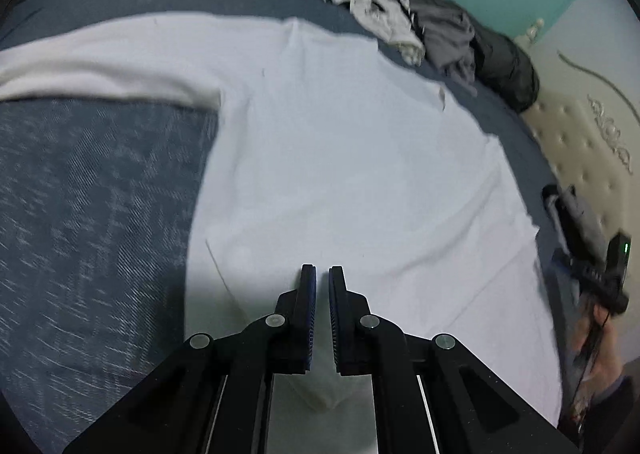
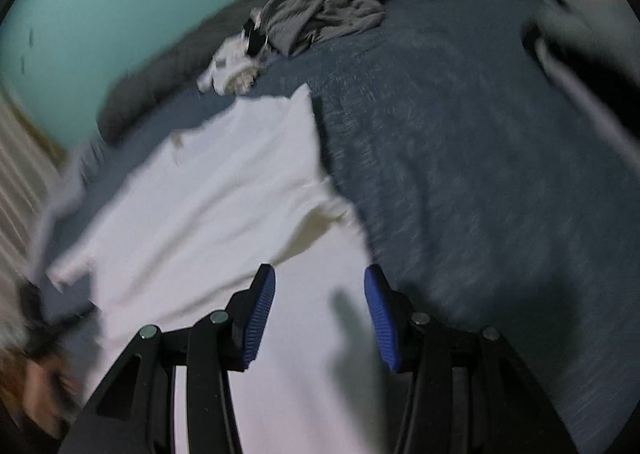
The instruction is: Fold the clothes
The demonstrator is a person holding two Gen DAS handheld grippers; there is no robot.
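No writing can be read on the white shirt [image 1: 340, 157].

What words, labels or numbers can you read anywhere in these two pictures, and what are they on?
None can be read in either view.
The white garment shows no print.
Small dark marks on the teal wall are too blurred to tell.
The green light on the right claw is no text.

Dim, cool light; soft shadows fall just below both sets of jaws. Heavy motion blur beyond the right jaws, edges fisheye-bent.
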